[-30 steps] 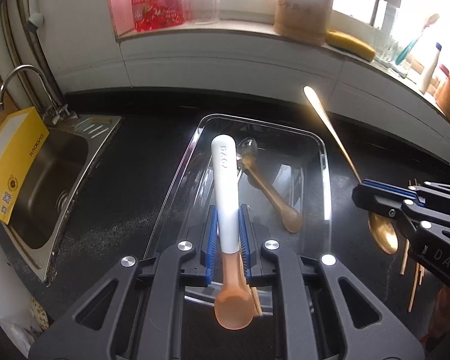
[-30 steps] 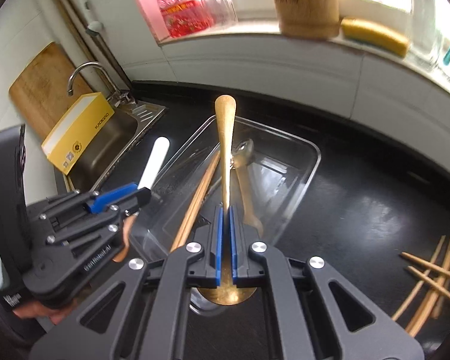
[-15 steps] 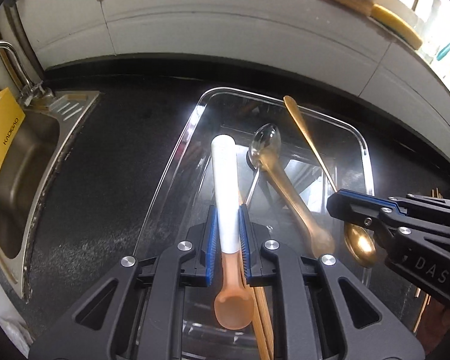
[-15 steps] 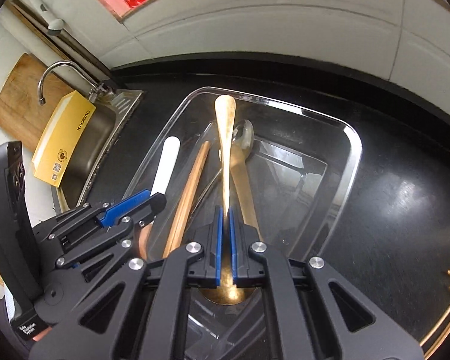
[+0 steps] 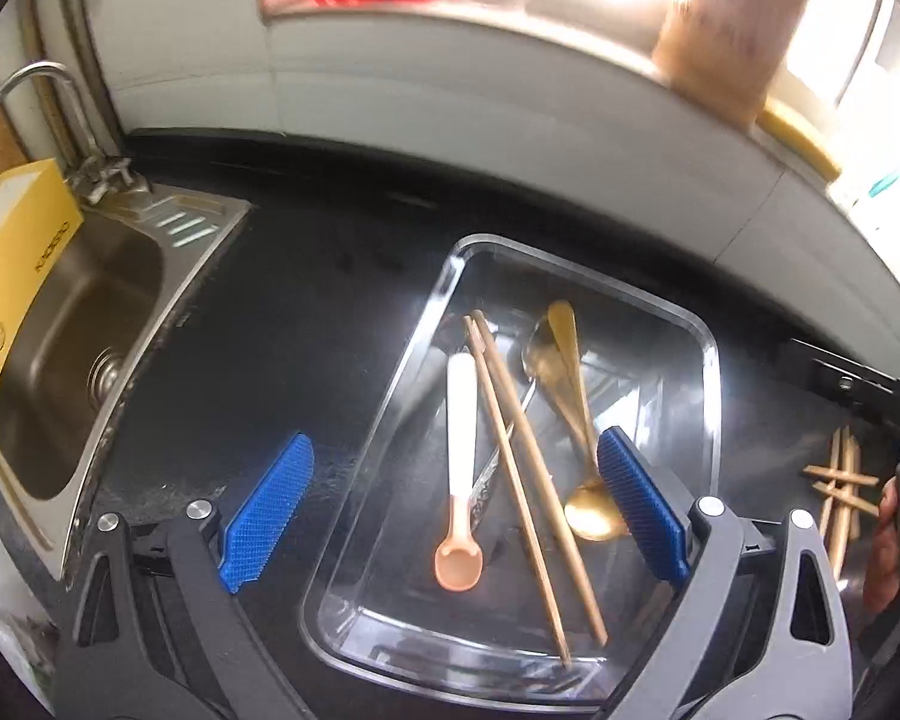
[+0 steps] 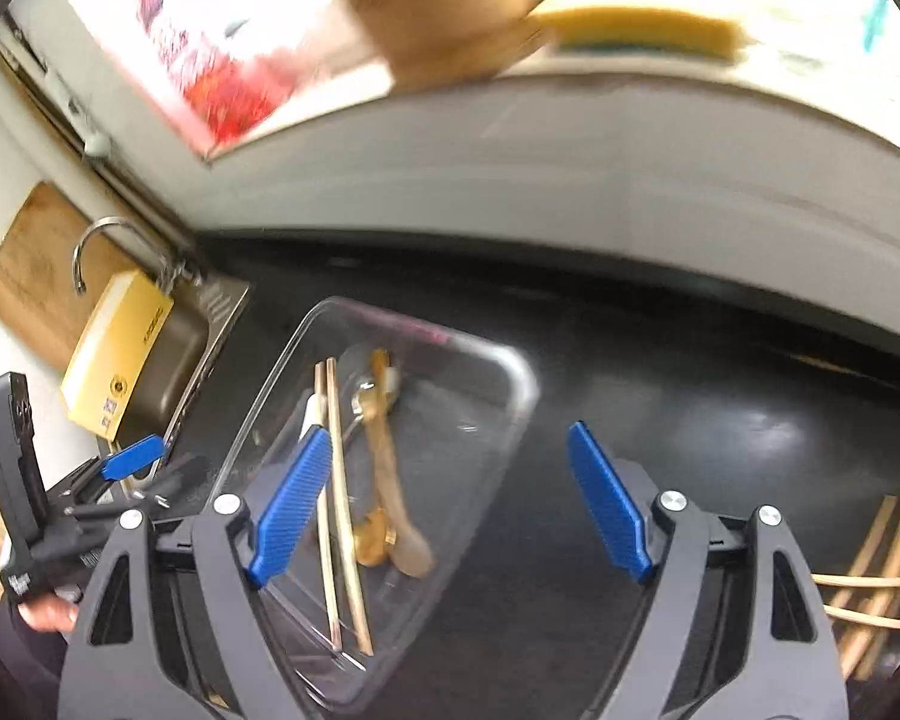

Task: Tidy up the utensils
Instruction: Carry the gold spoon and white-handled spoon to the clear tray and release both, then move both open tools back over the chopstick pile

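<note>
We see our left gripper (image 5: 450, 516) with its blue-padded fingers (image 5: 267, 504) spread wide and holding nothing, poised above the near end of the clear rectangular plastic tray (image 5: 711, 372) on the black countertop (image 5: 282, 324).

Tray contents, left wrist view:
- white-handled spoon with a peach-coloured bowl (image 5: 461, 468), lying lengthwise at the left, bowl toward the near end.
- pair of light wooden chopsticks (image 5: 528, 480), running diagonally from far left to near right, just right of the white-handled spoon.
- gold metal spoon (image 5: 576, 420), bowl at the near right, handle toward the far end.
- a silver metal spoon (image 5: 534, 354), bowl at the far end, partly under the gold one; its handle passes beneath the chopsticks.

Our right gripper (image 6: 450, 501) likewise has its fingers (image 6: 291, 504) set wide apart, empty, over the tray's right edge and the bare counter beside it. That view is motion-blurred; the tray's items read only as pale sticks and brownish spoon shapes.

More loose wooden chopsticks (image 5: 840, 486) lie crossed on the counter well right of the tray.

Far left: stainless steel sink (image 5: 90, 324) with a chrome tap (image 5: 24, 90) and a yellow cardboard box (image 5: 12, 276) leaning in the basin. A wooden cutting board (image 6: 42, 276) stands against the wall behind the sink.
</note>
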`<state>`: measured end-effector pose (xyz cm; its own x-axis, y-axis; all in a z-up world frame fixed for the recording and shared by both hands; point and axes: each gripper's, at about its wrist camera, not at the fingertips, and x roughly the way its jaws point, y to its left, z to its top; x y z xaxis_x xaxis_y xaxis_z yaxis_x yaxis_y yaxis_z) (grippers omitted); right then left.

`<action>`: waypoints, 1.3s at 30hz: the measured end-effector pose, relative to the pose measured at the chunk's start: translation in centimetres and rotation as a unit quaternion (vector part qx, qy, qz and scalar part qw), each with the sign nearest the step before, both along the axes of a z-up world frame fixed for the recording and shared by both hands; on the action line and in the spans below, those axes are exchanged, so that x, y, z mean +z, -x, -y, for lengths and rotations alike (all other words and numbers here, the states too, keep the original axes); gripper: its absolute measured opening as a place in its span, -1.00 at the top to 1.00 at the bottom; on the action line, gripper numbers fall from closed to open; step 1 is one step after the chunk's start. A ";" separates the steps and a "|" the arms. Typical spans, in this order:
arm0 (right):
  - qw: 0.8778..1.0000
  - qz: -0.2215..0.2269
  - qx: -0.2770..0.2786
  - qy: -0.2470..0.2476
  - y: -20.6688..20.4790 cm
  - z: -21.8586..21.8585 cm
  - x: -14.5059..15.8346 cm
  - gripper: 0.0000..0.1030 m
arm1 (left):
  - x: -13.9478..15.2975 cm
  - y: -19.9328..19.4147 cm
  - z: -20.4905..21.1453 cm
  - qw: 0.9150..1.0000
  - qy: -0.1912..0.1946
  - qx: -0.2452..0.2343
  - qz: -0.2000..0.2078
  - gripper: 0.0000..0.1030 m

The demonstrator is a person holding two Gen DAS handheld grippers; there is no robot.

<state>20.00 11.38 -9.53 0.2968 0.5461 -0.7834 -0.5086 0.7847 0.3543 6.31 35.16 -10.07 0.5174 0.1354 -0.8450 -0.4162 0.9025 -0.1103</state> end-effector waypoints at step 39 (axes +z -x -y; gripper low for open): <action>0.989 0.065 -0.105 0.087 13.1 37.2 1.0 -0.66 | -2.0 -1.5 39.7 0.955 -0.080 -0.286 -0.013 -0.81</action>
<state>6.91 -25.78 -8.56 0.4929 0.3218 -0.8084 -0.3606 0.9211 0.1468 7.77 -4.55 -12.03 0.5241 -0.0344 -0.8510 0.1491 0.9875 0.0519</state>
